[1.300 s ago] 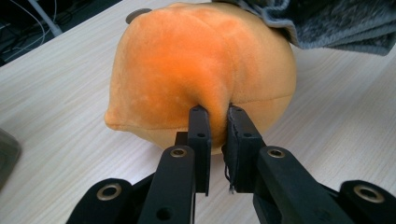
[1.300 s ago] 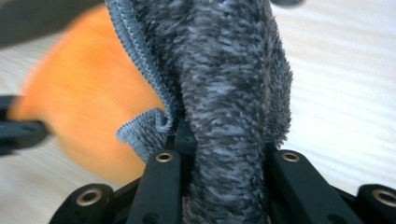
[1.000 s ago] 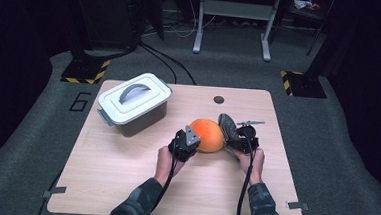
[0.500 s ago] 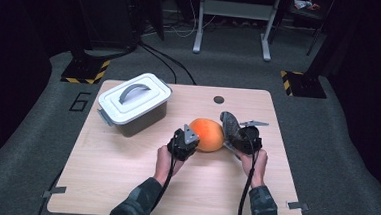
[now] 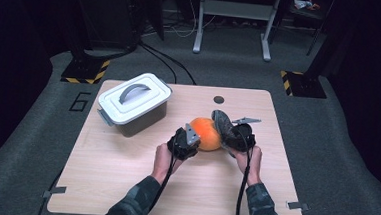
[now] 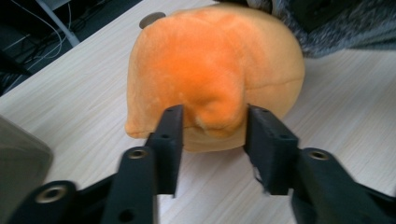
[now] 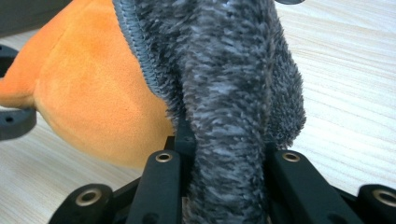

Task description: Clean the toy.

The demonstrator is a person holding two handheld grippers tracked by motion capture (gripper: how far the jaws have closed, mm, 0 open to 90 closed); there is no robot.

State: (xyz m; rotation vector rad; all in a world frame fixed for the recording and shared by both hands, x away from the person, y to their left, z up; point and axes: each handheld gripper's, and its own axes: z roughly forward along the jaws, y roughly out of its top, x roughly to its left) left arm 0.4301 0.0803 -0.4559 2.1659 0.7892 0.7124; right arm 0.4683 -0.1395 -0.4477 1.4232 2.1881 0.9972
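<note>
An orange plush toy (image 5: pixel 204 132) lies at the table's middle, between both grippers. My left gripper (image 5: pixel 189 140) is at its left side; in the left gripper view the jaws (image 6: pixel 215 122) are shut on a protruding orange lump of the plush (image 6: pixel 215 70). A grey furry part (image 5: pixel 221 121) joins the toy's right side along a zip. My right gripper (image 5: pixel 229 135) is shut on that grey fur (image 7: pixel 233 84), which bulges up between its jaws (image 7: pixel 224 147) beside the orange body (image 7: pixel 93 93).
A white lidded box (image 5: pixel 133 101) with a grey handle stands at the back left of the wooden table (image 5: pixel 123 183). A small dark round hole (image 5: pixel 219 99) sits near the far edge. Dark floor, cables and stand legs lie beyond.
The right gripper has edged slightly left with the grey fur in it. The left gripper and the orange body have hardly moved.
</note>
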